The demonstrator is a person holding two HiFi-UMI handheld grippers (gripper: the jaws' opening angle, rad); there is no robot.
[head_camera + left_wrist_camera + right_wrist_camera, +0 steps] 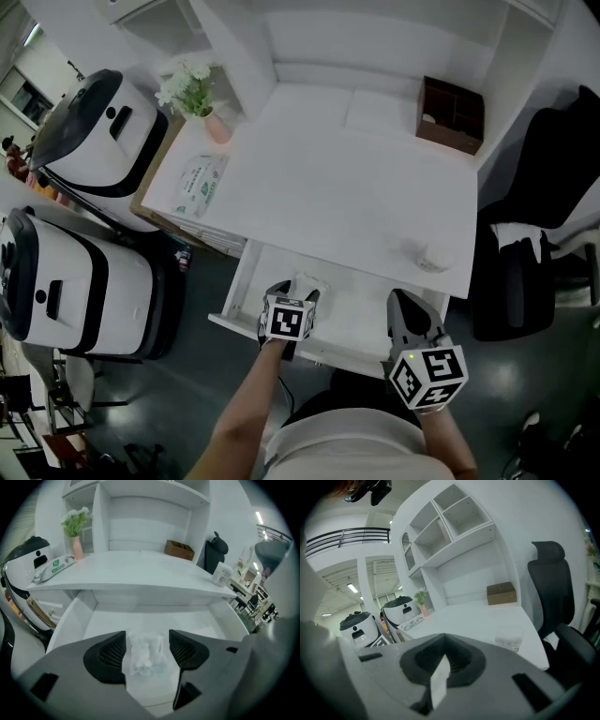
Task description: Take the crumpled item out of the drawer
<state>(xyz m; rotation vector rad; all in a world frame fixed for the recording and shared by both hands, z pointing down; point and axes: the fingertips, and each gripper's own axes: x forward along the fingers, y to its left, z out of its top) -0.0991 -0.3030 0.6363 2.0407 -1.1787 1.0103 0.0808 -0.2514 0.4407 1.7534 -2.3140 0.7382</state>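
Observation:
The white drawer under the desk stands pulled out. A crumpled piece of clear, whitish plastic lies in it near the front left. My left gripper reaches down into the drawer over that piece. In the left gripper view the crumpled plastic rests on the drawer floor between the wide-open jaws of the left gripper, and the pads do not press on it. My right gripper hovers over the drawer's right front part, shut and empty. In its own view the right gripper points over the desk.
On the white desk are a brown box at the back right, a small white cup near the front right edge, a plant in a pink vase and a flat packet at the left. A black chair stands right; two white machines stand left.

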